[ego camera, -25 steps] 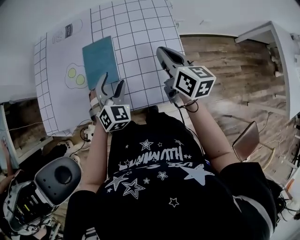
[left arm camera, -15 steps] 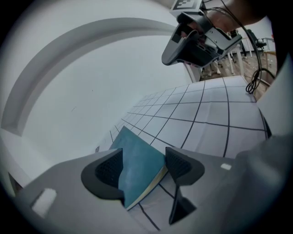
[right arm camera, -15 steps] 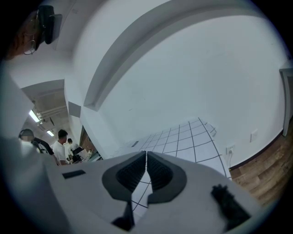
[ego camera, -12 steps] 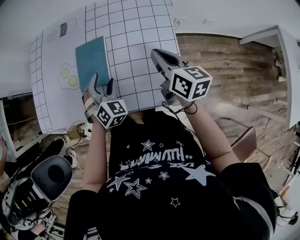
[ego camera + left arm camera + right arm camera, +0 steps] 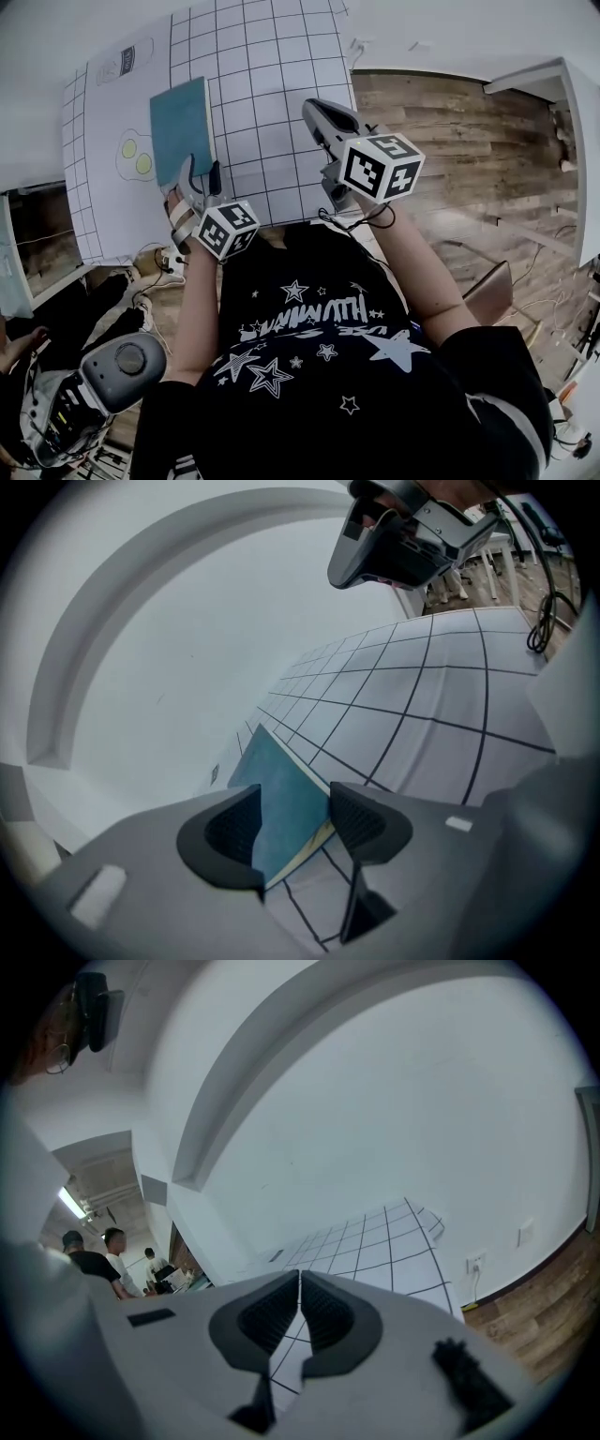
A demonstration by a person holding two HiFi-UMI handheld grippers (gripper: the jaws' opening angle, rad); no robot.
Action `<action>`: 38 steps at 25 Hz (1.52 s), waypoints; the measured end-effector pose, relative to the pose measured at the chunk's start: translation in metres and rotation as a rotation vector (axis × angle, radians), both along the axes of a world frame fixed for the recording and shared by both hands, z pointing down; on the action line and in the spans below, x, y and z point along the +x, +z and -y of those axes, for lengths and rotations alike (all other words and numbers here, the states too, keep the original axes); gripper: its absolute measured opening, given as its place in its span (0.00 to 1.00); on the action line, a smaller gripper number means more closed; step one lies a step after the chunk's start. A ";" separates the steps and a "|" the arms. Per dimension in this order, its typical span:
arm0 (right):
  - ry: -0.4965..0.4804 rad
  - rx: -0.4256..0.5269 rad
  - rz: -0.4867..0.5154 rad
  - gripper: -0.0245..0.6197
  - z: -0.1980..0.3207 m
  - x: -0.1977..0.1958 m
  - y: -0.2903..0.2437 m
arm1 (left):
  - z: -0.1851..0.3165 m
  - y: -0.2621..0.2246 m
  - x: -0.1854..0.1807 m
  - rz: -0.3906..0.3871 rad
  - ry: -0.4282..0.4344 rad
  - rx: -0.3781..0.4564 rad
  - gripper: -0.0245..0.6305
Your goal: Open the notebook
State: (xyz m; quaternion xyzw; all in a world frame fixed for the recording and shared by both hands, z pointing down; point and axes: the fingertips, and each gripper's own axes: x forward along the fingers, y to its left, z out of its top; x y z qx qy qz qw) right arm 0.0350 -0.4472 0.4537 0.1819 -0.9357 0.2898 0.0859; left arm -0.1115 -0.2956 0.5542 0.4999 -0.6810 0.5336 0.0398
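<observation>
Closing round the near edge of the teal notebook (image 5: 181, 127), left tongs (image 5: 202, 170) haven't clamped; right tongs (image 5: 312, 106) hover clenched beside it.

Teal notebook (image 5: 183, 129) on a white, black-gridded bench sheet (image 5: 272, 84); yellow-green circles (image 5: 143, 164) at its eight o'clock; brown floor (image 5: 450, 141).

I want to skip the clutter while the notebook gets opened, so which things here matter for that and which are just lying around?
In the job:
- notebook
- left gripper, jaws closing with the notebook's near corner between them

Lying about:
- right gripper, shut and empty, over the mat
- grey device on the floor
</observation>
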 end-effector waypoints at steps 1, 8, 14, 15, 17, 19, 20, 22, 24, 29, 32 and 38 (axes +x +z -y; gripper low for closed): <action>0.001 -0.001 0.000 0.06 0.001 0.001 0.000 | 0.000 0.003 0.001 -0.007 0.001 -0.012 0.39; 0.016 -0.012 0.006 0.06 0.007 0.010 0.002 | 0.002 0.018 0.008 0.037 -0.030 -0.127 0.14; 0.024 -0.015 0.015 0.06 0.009 0.015 0.001 | 0.001 0.017 0.006 -0.052 -0.080 -0.148 0.12; 0.022 -0.015 0.018 0.06 0.009 0.014 0.000 | 0.001 0.015 0.005 -0.074 -0.086 -0.140 0.11; 0.016 -0.016 0.021 0.06 0.009 0.013 0.000 | 0.001 0.009 0.004 -0.106 -0.096 -0.123 0.11; 0.007 -0.019 0.024 0.06 0.009 0.009 -0.001 | 0.001 0.001 0.003 -0.117 -0.104 -0.106 0.11; 0.003 -0.020 0.026 0.06 0.008 0.008 -0.002 | 0.000 -0.004 0.002 -0.127 -0.109 -0.096 0.10; -0.006 -0.020 0.025 0.06 0.006 0.004 -0.003 | -0.001 -0.014 -0.001 -0.164 -0.125 -0.065 0.10; -0.016 -0.016 0.023 0.06 0.004 -0.001 -0.004 | -0.003 -0.024 -0.006 -0.211 -0.143 -0.028 0.10; -0.055 0.000 0.015 0.06 -0.006 -0.021 -0.008 | -0.014 -0.057 -0.024 -0.333 -0.186 0.087 0.09; -0.070 0.009 0.013 0.06 -0.016 -0.036 -0.012 | -0.025 -0.076 -0.042 -0.399 -0.207 0.152 0.09; -0.105 0.042 0.008 0.06 -0.033 -0.073 -0.025 | -0.049 -0.105 -0.083 -0.481 -0.192 0.232 0.09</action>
